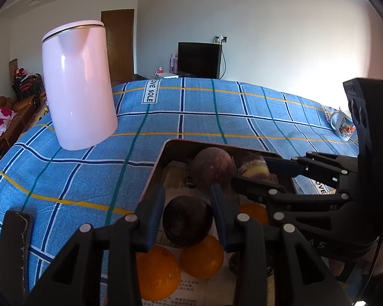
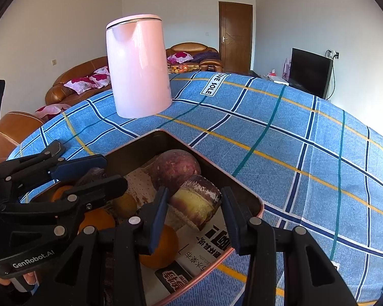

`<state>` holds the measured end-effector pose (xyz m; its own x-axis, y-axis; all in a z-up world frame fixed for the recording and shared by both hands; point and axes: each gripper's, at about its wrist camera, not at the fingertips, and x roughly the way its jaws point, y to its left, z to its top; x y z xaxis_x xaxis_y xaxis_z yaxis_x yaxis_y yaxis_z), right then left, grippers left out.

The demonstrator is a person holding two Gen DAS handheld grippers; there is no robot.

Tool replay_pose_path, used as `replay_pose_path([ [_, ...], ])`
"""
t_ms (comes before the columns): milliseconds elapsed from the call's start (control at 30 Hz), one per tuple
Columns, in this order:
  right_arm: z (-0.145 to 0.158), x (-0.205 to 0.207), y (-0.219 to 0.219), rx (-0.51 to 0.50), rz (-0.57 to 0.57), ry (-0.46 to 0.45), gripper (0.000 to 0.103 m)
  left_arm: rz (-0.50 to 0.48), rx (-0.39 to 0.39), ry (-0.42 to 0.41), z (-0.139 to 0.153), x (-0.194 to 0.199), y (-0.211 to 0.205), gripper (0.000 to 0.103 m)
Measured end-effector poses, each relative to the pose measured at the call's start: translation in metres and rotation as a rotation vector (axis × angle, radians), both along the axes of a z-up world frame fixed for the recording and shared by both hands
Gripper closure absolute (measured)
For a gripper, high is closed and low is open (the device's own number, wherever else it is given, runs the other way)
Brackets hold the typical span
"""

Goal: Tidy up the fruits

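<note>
Left wrist view: left tongs point(image 1: 187, 219) sit low over the near end of a metal tray point(image 1: 157, 164) on a table covered by a blue plaid cloth point(image 1: 217, 117). Their two blue pads flank a dark purple round fruit point(image 1: 187, 223); the pads appear to touch its sides, so the tongs look closed on it. Below it lie two oranges point(image 1: 201, 256) on printed paper lining the tray. Farther in the tray is a bigger reddish-brown round fruit point(image 1: 213, 169), with a cut sugarcane piece point(image 1: 254, 167) to its right. Right tongs point(image 1: 258, 170) come in from the right, pads around that cane piece. A third orange point(image 1: 254, 211) shows under the right tongs' arm. Pink kettle point(image 1: 79, 86) stands far left on the cloth, well apart from the tray. Mug point(image 1: 343, 125) at the far right edge. Dark flat object point(image 1: 14, 244) near left; can't tell what it is.

Right wrist view: right tongs point(image 2: 195, 204) straddle the sugarcane piece point(image 2: 196, 204), its cut yellow face toward the camera; left pad is against it, right pad looks just beside it, full contact hard to tell. The reddish-brown fruit point(image 2: 176, 168) lies just behind, touching the cane. Tray point(image 2: 259, 204) corner points far. One orange point(image 2: 160, 247) near the left pad; more oranges point(image 2: 97, 220) under the left tongs point(image 2: 92, 172), which enter from the left. What they grip is hidden here. Kettle point(image 2: 139, 68) far centre.
</note>
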<state>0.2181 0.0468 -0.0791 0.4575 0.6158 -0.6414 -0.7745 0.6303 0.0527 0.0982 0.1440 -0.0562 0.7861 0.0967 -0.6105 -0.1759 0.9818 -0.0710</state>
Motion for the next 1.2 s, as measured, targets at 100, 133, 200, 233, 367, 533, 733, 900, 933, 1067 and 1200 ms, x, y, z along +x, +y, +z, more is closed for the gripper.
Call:
replay_pose_path([
  [100,0.000,-0.002,0.000,0.001,0.006,0.002,0.056,0.006,0.000,-0.003,0.001,-0.002,0.000,0.061],
  [133,0.000,-0.002,-0.001,0.003,0.004,0.002,0.055,0.010,-0.002,-0.003,0.001,-0.002,0.001,0.057],
  [200,0.001,-0.004,-0.003,0.011,-0.002,-0.002,0.055,0.016,-0.004,-0.014,0.003,-0.006,0.001,0.050],
  [233,0.002,-0.005,-0.006,0.019,-0.007,-0.004,0.054,0.017,-0.002,-0.023,0.005,-0.009,0.000,0.045],
  [367,0.010,-0.012,-0.023,0.073,-0.050,-0.016,0.039,0.017,-0.003,-0.082,0.016,-0.025,-0.005,0.030],
  [533,0.023,-0.027,-0.050,0.136,-0.089,-0.033,0.033,0.026,-0.012,-0.131,0.024,-0.045,-0.011,0.025],
  [733,0.031,-0.048,-0.085,0.189,-0.132,-0.051,0.031,0.038,-0.020,-0.192,0.030,-0.067,-0.020,0.009],
  [900,0.036,-0.071,-0.112,0.221,-0.176,-0.112,0.028,0.023,-0.019,-0.205,0.032,-0.074,-0.029,0.007],
  [933,0.037,-0.074,-0.116,0.225,-0.183,-0.123,0.027,0.021,-0.022,-0.207,0.032,-0.075,-0.030,0.007],
  [1067,0.043,-0.089,-0.127,0.241,-0.188,-0.159,0.026,0.009,-0.015,-0.212,0.035,-0.079,-0.038,0.007],
  [1200,0.047,-0.099,-0.132,0.243,-0.187,-0.195,0.026,0.009,-0.013,-0.226,0.037,-0.083,-0.042,0.003],
])
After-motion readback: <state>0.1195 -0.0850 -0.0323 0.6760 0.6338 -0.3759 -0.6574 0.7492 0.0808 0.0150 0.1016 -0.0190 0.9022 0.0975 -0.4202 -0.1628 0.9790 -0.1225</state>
